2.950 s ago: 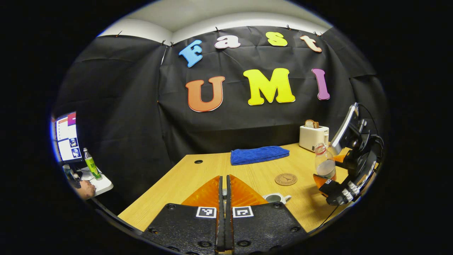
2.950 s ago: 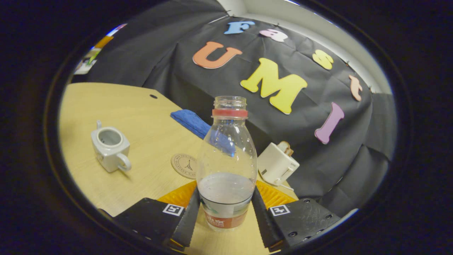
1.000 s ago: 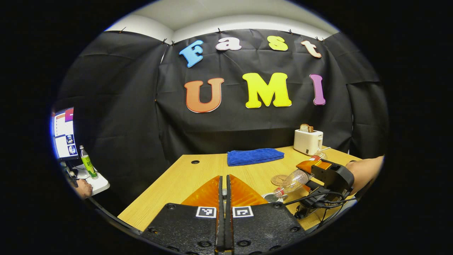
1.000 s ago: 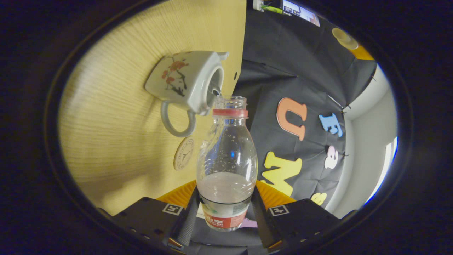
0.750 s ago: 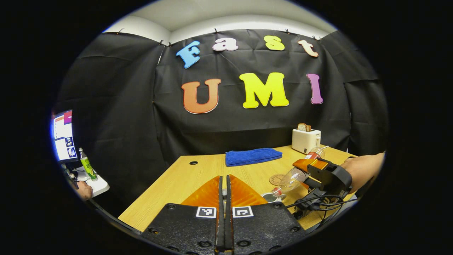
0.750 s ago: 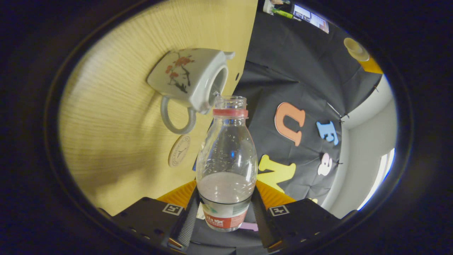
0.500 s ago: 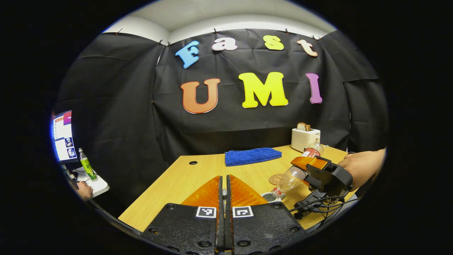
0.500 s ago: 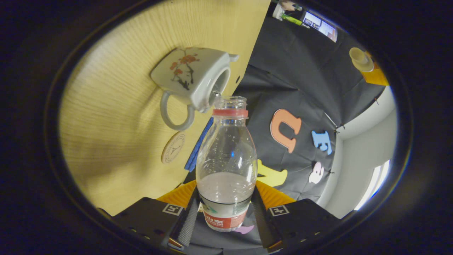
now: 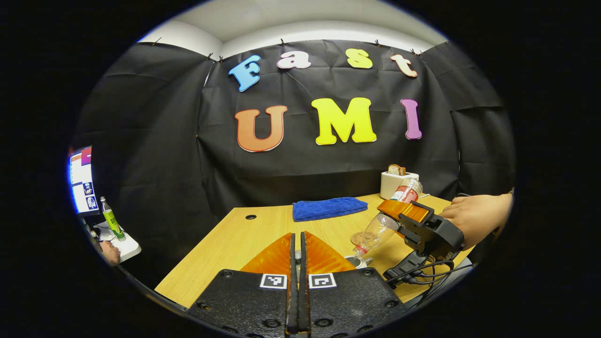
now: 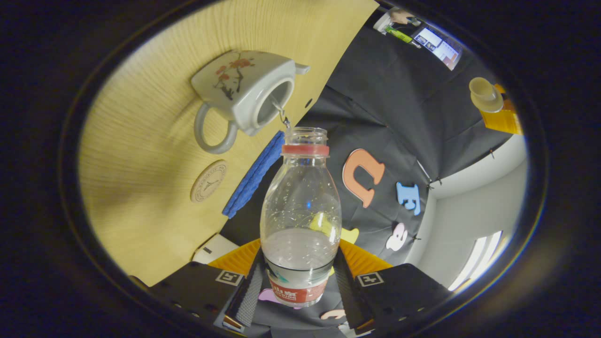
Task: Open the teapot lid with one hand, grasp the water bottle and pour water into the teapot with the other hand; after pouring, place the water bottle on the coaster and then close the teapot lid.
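Teapot (image 10: 244,89): lidless, upper left, mouth just beyond water bottle (image 10: 301,216).
Right gripper (image 10: 300,277): clamped on bottle.
Left gripper (image 9: 296,263): closed; whether gripping the lid, cannot tell.
Coaster (image 10: 208,181): bare wooden table (image 10: 141,197) around.

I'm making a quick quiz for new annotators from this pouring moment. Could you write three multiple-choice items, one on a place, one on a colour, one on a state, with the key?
1. Where does the coaster lie?
A. Under the teapot
B. On the bare table between the teapot and the blue towel
C. On the toaster

2. What colour is the ring at the water bottle's neck?
A. Red
B. Green
C. White

3. What is the state of the teapot?
A. Lid on
C. Lying on its side
B. Open, water streaming in

Key:
1 B: the right gripper view shows it flat on the table, next to the blue towel.
2 A: the water bottle, held by the right hand-held gripper, has a red ring.
3 B: its mouth is uncovered and a thin stream runs in.
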Demonstrator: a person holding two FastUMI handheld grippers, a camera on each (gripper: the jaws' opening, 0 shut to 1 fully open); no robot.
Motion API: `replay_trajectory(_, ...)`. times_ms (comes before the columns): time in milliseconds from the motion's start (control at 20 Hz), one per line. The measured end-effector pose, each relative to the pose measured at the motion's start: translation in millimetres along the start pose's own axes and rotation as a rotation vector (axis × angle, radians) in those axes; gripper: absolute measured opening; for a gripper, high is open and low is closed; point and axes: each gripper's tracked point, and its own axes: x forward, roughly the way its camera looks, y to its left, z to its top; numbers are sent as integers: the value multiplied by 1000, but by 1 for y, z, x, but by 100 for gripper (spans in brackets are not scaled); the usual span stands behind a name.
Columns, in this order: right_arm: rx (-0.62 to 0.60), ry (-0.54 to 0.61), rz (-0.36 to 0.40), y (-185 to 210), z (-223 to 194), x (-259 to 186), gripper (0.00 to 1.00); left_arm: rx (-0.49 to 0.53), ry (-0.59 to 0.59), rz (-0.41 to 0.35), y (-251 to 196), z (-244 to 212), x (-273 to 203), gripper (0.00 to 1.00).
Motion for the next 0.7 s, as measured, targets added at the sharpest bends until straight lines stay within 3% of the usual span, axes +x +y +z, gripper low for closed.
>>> replay_trajectory(250,-71,-11,-83,-21,5,-3,74,-9,2,6,4,-1,-2,3)
replay_trajectory(700,-119,-22,-110,-30,5,4,75,-9,5,8,5,-1,-1,3)
